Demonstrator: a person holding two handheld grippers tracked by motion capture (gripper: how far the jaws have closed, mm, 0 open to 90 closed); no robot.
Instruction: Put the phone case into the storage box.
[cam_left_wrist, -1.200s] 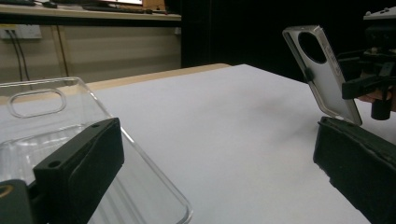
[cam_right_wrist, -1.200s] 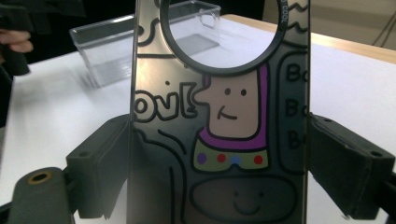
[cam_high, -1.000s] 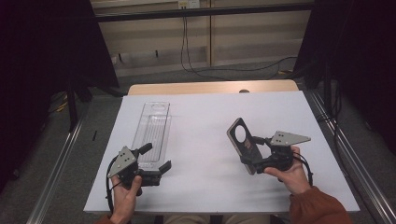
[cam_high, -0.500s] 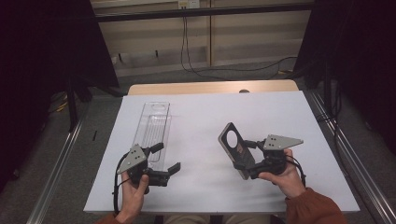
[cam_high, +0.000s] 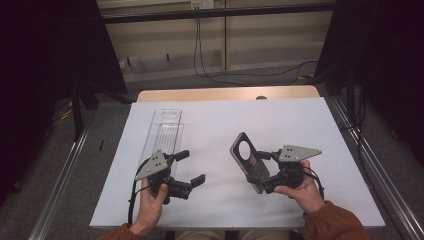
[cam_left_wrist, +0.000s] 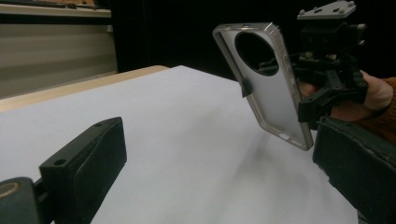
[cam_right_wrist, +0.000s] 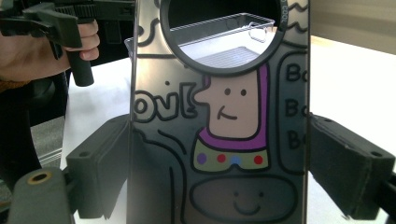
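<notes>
One phone case (cam_high: 246, 159), one clear tray (cam_high: 165, 133)

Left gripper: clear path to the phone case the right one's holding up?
Probably yes. The left gripper is open with nothing in it, and bare table lies between it and the phone case, which the right gripper clamps.

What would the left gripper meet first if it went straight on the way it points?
Probably the phone case held up by the right gripper; the left gripper is open, with bare table between. Depth is uncertain.
</notes>
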